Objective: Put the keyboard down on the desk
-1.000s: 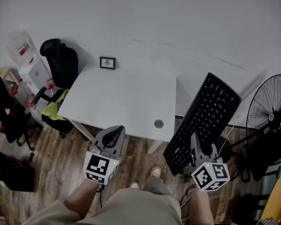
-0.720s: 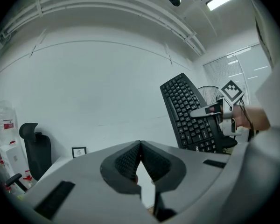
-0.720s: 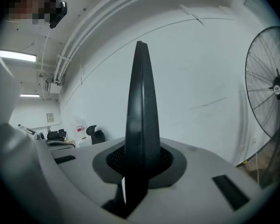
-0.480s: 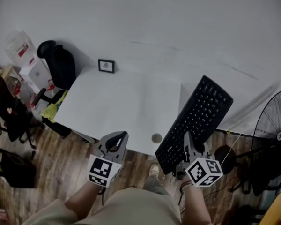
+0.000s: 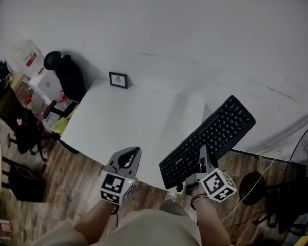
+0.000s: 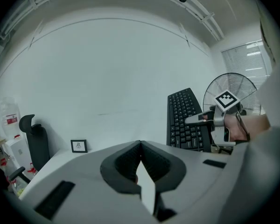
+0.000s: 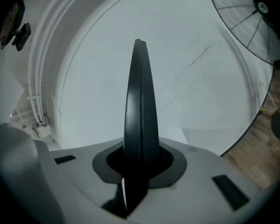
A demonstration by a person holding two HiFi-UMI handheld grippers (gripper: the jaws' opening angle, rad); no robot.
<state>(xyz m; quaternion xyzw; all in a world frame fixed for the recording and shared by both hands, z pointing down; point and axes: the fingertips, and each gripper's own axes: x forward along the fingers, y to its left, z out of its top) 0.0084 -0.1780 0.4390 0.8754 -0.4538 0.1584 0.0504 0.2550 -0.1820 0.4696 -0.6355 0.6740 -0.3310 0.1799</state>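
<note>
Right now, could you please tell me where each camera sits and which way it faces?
Head view: on the person's head, looking steeply down at the white rectangular desk; both forearms, left claw and right claw show.
Left gripper view: on the left claw, facing the white wall across the desk; its shut jaws and the person's right hand show.
Right gripper view: on the right claw, facing that wall; its jaws clamp the black plastic keyboard edge-on.
Shared: all three show the keyboard.

Grey left gripper (image 5: pixel 132 152) and right gripper (image 5: pixel 202 154), black-and-white marker cubes (image 5: pixel 115 187), khaki trousers (image 5: pixel 143 229), dark wristband (image 5: pixel 195 201).
</note>
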